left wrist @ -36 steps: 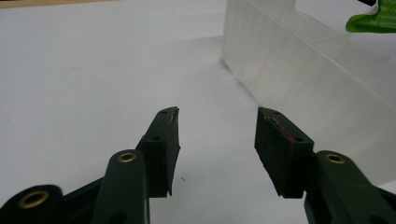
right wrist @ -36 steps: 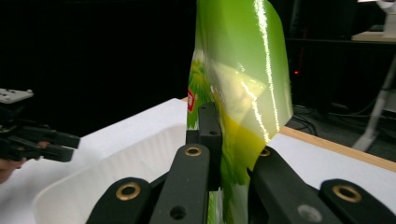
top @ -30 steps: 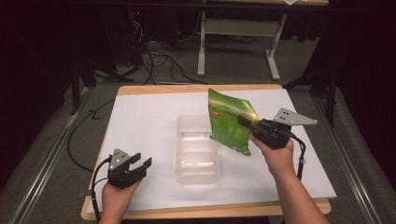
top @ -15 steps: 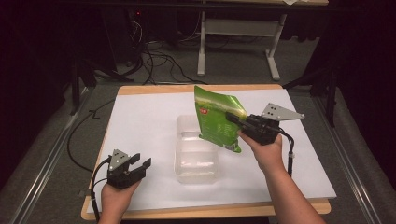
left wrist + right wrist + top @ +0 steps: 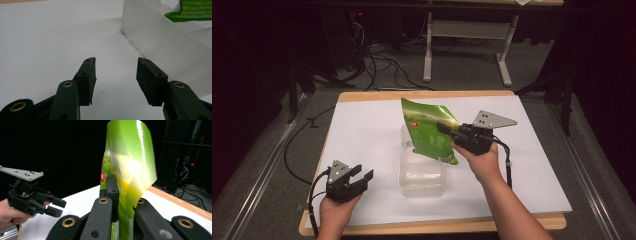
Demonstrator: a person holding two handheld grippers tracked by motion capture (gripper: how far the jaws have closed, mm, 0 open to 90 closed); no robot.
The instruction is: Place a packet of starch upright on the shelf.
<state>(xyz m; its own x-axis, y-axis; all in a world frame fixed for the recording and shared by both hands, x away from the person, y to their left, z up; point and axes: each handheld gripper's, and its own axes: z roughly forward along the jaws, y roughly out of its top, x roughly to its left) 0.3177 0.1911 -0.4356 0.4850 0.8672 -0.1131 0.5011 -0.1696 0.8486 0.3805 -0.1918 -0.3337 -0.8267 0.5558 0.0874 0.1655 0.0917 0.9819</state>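
High view: green bag, pinched by right gripper, has been carried leftward over clear container; left gripper rests spread.

We are cataloguing a rectangular table with a light wooden edge, carrying a large white sheet over most of its top; a clear, empty rectangular plastic container is standing directly on that sheet, near the middle.

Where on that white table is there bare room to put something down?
Bare white surface lies between the clear container and the table's left edge, beyond the left gripper, and along the right edge. The middle is crowded: the right gripper holds the green bag over the container.
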